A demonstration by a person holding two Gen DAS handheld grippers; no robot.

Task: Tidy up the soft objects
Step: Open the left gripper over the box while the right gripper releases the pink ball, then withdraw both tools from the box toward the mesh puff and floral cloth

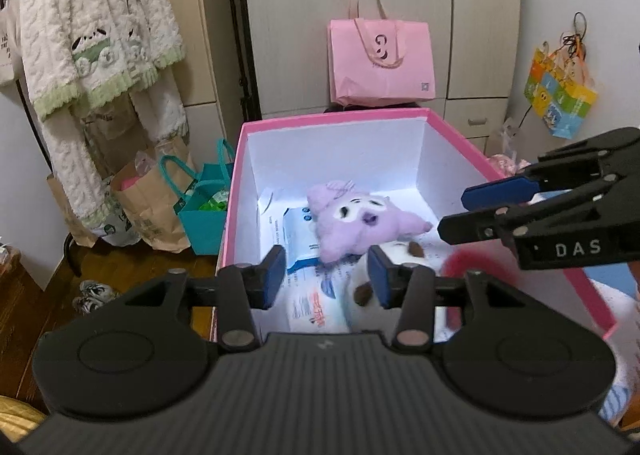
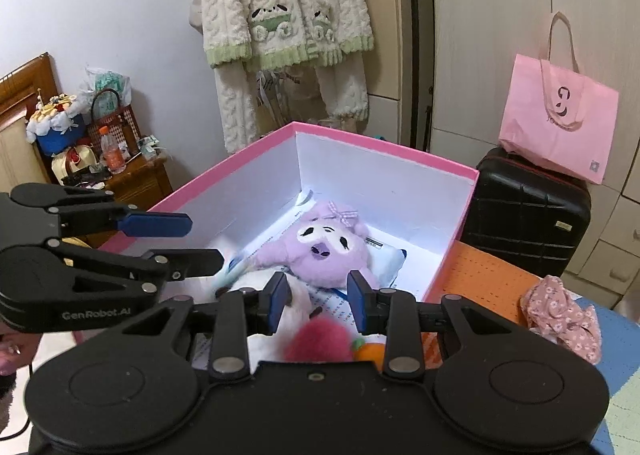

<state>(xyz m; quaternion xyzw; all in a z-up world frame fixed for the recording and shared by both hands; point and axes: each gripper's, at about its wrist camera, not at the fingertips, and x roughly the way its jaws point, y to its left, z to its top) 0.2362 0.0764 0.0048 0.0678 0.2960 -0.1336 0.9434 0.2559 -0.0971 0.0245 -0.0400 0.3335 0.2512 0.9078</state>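
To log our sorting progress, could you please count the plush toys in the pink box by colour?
Purple plush: 1
White plush with brown patches: 1
Red fuzzy plush: 1
Total: 3

Both wrist cameras looked steeply down, close over the pink box (image 1: 460,143), probably from its near edge, sharing its inside.

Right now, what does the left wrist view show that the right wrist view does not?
Only the left wrist view shows the teal bag and the colourful hanging bag. Only the right wrist view shows the black suitcase and the floral cloth. Both show the pink box, the purple plush inside it, the pink tote and the fleece robe.
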